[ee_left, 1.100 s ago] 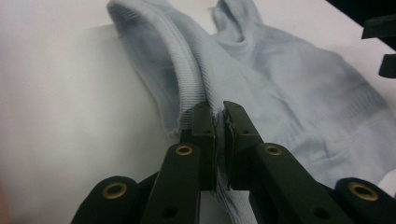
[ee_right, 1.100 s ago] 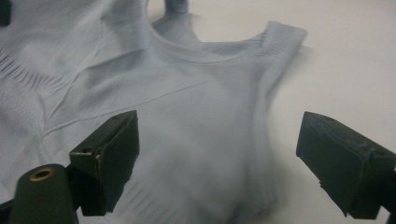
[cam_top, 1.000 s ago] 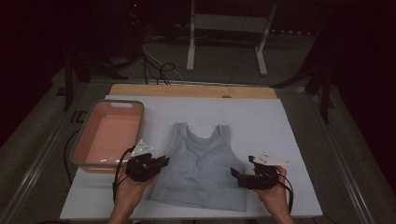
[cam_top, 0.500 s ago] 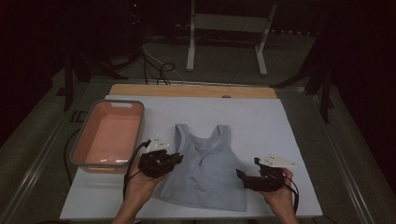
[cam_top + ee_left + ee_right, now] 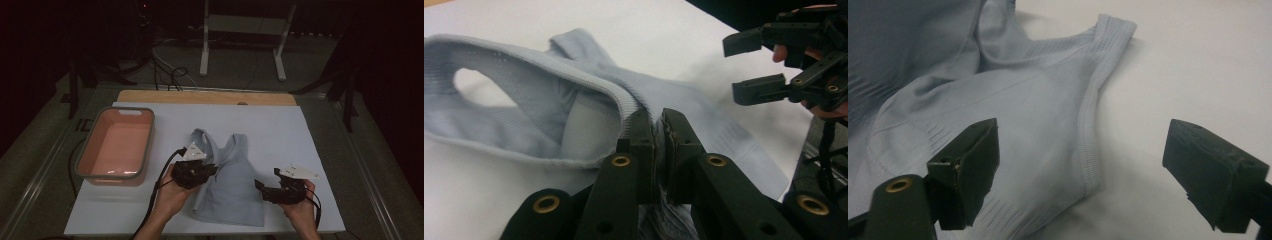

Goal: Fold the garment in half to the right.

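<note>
Left gripper view showed the left tongs (image 5: 657, 131) pinching the folded side edge of the grey tank top (image 5: 574, 105). Right tongs (image 5: 264, 189), spread wide, waited beside its opposite edge. It lay lengthwise mid-counter (image 5: 300, 130), straps toward the far edge.

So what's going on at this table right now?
A person is folding a light blue tank top on a white table with a handheld gripper in each hand. The left gripper is shut on the top's left side edge and holds it lifted over the middle of the garment. The right gripper stands open at the top's right edge, its jaws wide apart and not touching the fabric. A pink tub with a grey rim sits at the left of the table.
</note>
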